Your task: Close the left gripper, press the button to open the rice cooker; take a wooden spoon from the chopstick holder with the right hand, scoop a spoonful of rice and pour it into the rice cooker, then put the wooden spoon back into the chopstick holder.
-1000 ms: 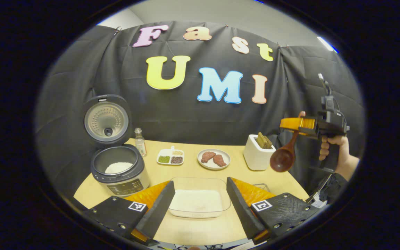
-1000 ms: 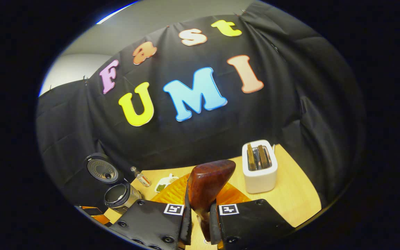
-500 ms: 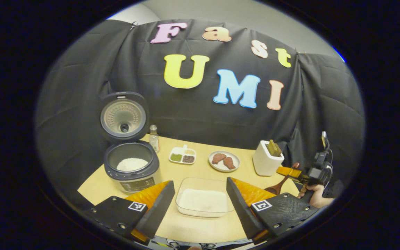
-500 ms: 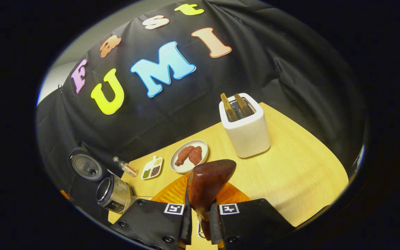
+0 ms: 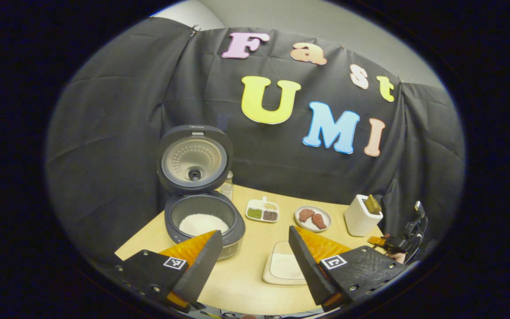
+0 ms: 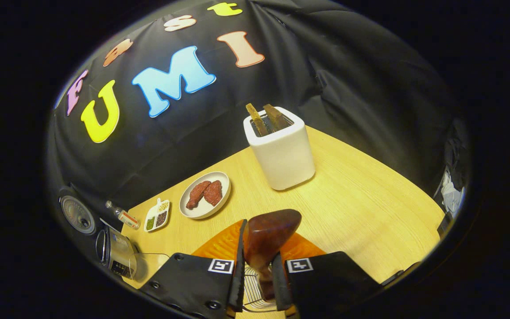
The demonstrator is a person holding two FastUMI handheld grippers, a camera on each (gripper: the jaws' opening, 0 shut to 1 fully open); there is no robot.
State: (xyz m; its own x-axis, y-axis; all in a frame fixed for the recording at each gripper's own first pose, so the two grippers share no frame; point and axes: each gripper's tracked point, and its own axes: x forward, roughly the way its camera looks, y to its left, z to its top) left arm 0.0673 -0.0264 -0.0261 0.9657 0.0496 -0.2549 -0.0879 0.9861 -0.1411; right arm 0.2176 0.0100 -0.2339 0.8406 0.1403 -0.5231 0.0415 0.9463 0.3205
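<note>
The rice cooker (image 5: 202,217) stands open with its lid (image 5: 194,159) upright and white rice in its pot. My left gripper (image 5: 253,252) hovers open over the table, nothing between its fingers, with a clear dish of rice (image 5: 283,268) just ahead of it. My right gripper (image 6: 258,254) is shut on the dark wooden spoon (image 6: 267,232), whose handle end sticks up between the fingers. The spoon's lower part hangs over a wire chopstick holder (image 6: 253,292); its bowl is hidden. The right gripper (image 5: 394,243) also shows low at the table's far right edge.
A white toaster-like box (image 6: 281,148) with two brown slices stands at the back right. Beside it sit a plate of meat pieces (image 6: 205,195), a divided dish of beans (image 6: 156,215) and a small bottle (image 6: 123,216). The table edge (image 6: 414,248) lies close by.
The right gripper has dropped with the spoon from high in the air to low at the table's right edge, over the wire holder. The left gripper has swung left, staying open.
</note>
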